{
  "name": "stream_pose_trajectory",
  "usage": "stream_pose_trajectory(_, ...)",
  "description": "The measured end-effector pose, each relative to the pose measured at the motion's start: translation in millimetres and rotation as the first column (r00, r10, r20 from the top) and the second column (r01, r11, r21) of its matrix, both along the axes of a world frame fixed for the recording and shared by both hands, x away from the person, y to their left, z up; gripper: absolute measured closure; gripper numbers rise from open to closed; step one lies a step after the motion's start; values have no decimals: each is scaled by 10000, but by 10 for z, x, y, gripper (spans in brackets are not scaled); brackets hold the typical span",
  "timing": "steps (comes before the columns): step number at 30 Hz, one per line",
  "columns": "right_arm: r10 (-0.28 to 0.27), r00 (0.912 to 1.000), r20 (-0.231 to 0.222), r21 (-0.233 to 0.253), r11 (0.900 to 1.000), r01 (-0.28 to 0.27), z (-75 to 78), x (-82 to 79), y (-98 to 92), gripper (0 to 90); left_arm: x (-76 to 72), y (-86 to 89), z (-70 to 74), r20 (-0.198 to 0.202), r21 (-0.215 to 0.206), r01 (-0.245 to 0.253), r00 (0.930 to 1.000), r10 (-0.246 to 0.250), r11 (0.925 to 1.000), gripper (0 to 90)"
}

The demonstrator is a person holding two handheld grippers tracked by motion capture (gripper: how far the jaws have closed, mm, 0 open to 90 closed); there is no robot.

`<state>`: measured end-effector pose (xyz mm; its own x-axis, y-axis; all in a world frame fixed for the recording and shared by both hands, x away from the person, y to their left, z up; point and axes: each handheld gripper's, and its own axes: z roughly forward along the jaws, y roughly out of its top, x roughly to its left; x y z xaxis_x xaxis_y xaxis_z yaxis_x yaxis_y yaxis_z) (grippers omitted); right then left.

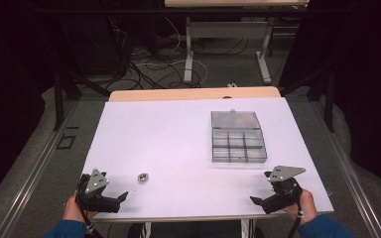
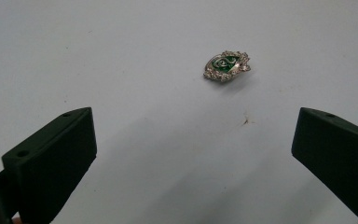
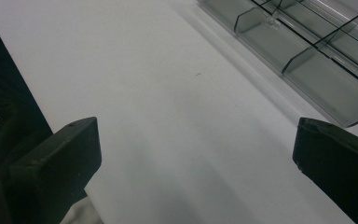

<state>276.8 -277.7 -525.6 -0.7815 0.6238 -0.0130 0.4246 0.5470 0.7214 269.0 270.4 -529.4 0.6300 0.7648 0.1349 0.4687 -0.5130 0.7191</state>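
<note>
While both grippers rest spread and empty at the near edge, the brooch (image 1: 144, 177) lies just right of the left gripper (image 1: 114, 201) — far from the right gripper (image 1: 261, 203) — its long axis across the jaws; the box (image 1: 238, 148) sits far right.

- Left gripper (image 1: 121, 197): black body, two blocky black jaws, each with a small hole near the tip.
- Grey three-cornered plate (image 1: 97, 179) on top, dotted with small screws.
- Right gripper (image 1: 254, 200): same black build, with its own grey plate (image 1: 286, 172).
- Black cable (image 1: 86, 222) trailing from the left one.
- Blue sleeves (image 1: 65, 230) on both arms.
</note>
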Motion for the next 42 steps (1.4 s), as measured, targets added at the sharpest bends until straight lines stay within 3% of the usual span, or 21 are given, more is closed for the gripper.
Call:
stream_pose_trajectory(16,286,9996,-41,17,9996,-286,-37,75,114,7,3,-11,4,-41,-15,-17,10000,17,10000,2)
stream_pose_trajectory(21,472,9988,-106,-111,9988,-473,-24,83,215,7,10,-19,6,-57,111,63,10000,-63,9999,2)
stream_pose_trajectory(26,659,9978,-37,-238,9975,-659,-39,116,323,7,-1,-32,-11,-114,-27,13,9999,-13,10000,2)
stream_pose_trajectory(27,711,9975,13,-189,9973,-710,-48,131,384,7,7,-20,-7,-57,147,84,9999,-83,9999,2)
stream_pose_trajectory(39,1255,9920,-154,-273,9917,-1259,-36,233,670,7,6,-36,-6,-61,-19,127,9999,-127,9999,2)
stream_pose_trajectory(42,1340,9910,-7,-324,9905,-1340,-32,256,758,7,2,-33,1,-69,25,146,9999,-146,9999,2)
